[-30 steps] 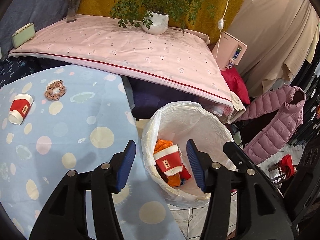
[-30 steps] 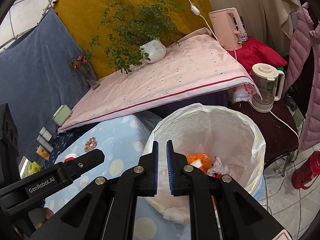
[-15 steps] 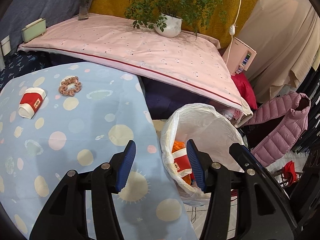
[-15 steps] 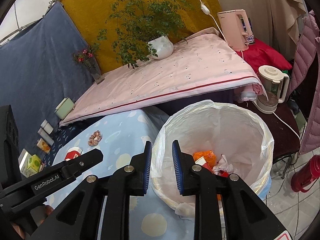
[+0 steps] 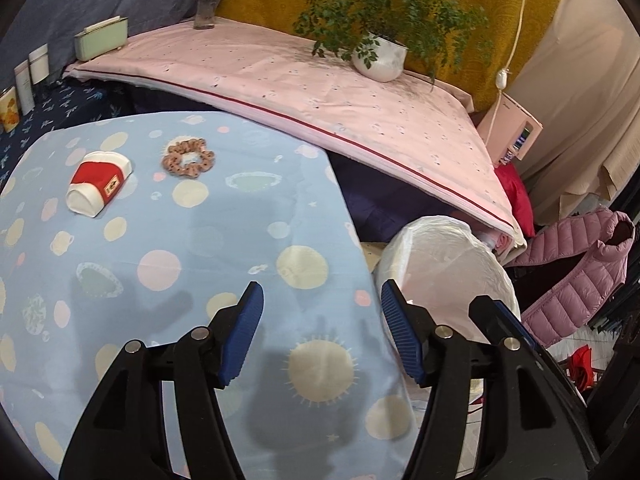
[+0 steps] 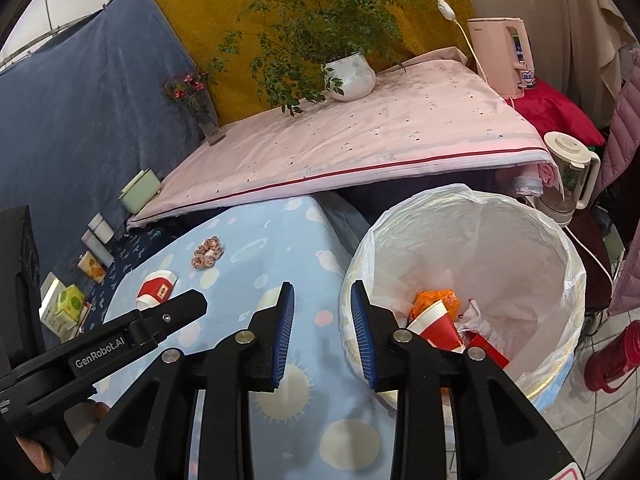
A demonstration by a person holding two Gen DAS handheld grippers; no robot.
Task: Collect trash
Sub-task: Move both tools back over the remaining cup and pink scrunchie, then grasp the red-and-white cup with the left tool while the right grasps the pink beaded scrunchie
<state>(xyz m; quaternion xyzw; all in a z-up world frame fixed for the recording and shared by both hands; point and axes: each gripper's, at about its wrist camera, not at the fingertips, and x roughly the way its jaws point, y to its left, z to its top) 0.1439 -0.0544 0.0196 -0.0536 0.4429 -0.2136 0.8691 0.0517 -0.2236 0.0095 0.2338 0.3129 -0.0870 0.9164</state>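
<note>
The left tool (image 5: 322, 330) is hovering wide open and empty over the dotted blue surface (image 5: 192, 248). The right tool (image 6: 322, 334) is also gaping, holding nothing, at the rim of the lined trash bin (image 6: 560, 236). A red-and-white paper cup (image 5: 98, 188) is lying on its side on the surface beside a scrunchie (image 5: 188, 158); another cup (image 6: 434, 322) is resting inside the bin among orange and white scraps.

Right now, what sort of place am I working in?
Probably a lived-in home room, staged with hung cloths. A potted plant stands on a pink-covered surface, a blender jug sits nearby, and a lined trash bin stands beside the dotted blue tablecloth.
</note>
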